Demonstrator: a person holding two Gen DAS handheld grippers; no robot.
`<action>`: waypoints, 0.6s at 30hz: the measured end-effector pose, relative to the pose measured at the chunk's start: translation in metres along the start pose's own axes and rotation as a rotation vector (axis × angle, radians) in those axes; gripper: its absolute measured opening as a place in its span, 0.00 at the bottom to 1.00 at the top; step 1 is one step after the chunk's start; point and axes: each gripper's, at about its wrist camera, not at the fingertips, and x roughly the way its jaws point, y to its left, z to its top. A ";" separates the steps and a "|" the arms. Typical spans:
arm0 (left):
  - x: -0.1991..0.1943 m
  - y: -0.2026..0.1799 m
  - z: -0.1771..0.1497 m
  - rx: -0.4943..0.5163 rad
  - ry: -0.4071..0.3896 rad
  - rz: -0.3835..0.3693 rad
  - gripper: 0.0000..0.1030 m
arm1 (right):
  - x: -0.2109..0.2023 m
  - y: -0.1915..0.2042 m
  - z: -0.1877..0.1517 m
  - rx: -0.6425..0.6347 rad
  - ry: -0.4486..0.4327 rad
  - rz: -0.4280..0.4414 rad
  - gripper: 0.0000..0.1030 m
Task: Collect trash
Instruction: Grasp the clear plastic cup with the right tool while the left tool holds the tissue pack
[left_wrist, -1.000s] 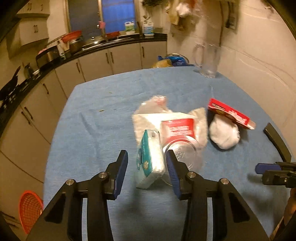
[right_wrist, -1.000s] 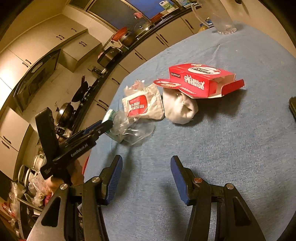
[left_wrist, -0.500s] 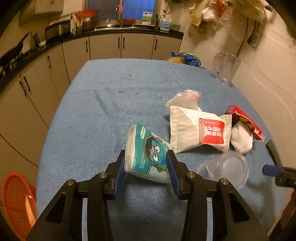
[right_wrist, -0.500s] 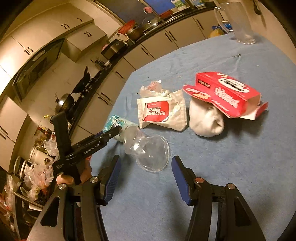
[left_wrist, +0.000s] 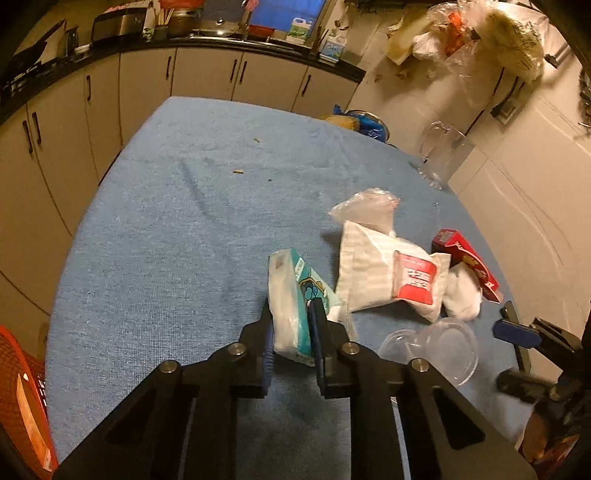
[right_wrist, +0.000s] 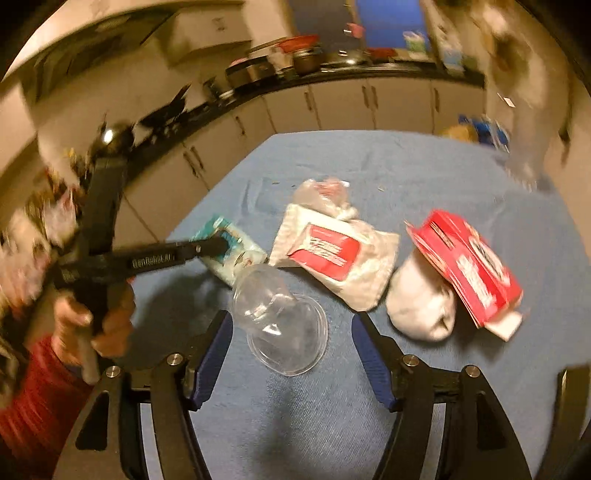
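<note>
My left gripper (left_wrist: 291, 328) is closing its jaws on a teal and white tissue pack (left_wrist: 295, 291), and both pads press its sides on the blue tablecloth (left_wrist: 166, 240). In the right wrist view the same pack (right_wrist: 229, 251) shows pinched at the left. My right gripper (right_wrist: 293, 350) has its jaws opening. A clear plastic cup (right_wrist: 284, 321) lies on its side between them, untouched. Beyond it lie a white packet with a red label (right_wrist: 332, 258), a crumpled white wad (right_wrist: 417, 310), a red carton (right_wrist: 469, 266) and a clear bag (right_wrist: 321, 192).
An orange basket (left_wrist: 22, 398) stands on the floor off the table's left edge. A glass jug (left_wrist: 443, 151) sits at the far right corner. A hand with a red sleeve (right_wrist: 37, 398) holds the left gripper. Cabinets line the far wall.
The left gripper slid around the tissue pack and narrowed until it pinched it. The right gripper rolled, moved up to the clear cup and spread its jaws wider.
</note>
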 end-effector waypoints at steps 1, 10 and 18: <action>-0.002 -0.002 0.000 0.008 -0.007 0.003 0.14 | 0.002 0.005 0.000 -0.031 0.002 -0.012 0.70; -0.016 -0.010 -0.006 0.038 -0.030 0.021 0.12 | 0.039 0.032 0.008 -0.186 0.042 -0.070 0.71; -0.029 -0.016 -0.015 0.071 -0.055 0.045 0.11 | 0.063 0.027 0.006 -0.181 0.068 -0.096 0.46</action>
